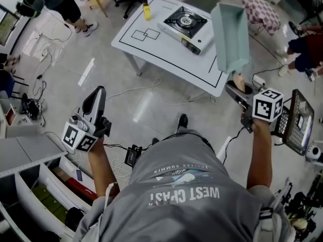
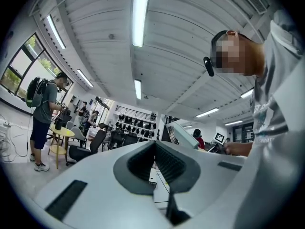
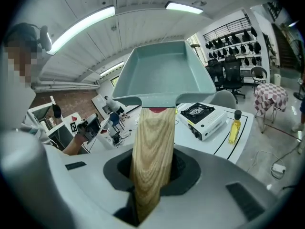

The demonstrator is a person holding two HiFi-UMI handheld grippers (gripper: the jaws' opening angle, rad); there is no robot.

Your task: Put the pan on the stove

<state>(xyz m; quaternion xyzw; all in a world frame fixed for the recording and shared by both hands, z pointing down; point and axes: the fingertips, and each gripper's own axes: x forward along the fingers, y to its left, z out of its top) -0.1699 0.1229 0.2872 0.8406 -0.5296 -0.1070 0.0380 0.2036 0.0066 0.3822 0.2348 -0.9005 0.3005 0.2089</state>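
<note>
The right gripper [image 3: 152, 173] has its jaws clamped on the light wooden handle [image 3: 151, 142] of a pale green square metal pan [image 3: 164, 70], which it holds up in the air. The left gripper [image 2: 155, 163] has its jaws pressed together with nothing between them. In the head view the pan hangs right of the white single-burner gas stove [image 1: 185, 26], clear of it. The stove sits on a white table [image 1: 151, 52], and a yellow bottle [image 1: 147, 11] stands left of the stove. The person's grey shirt [image 1: 186, 205] reads "WEST COAST".
</note>
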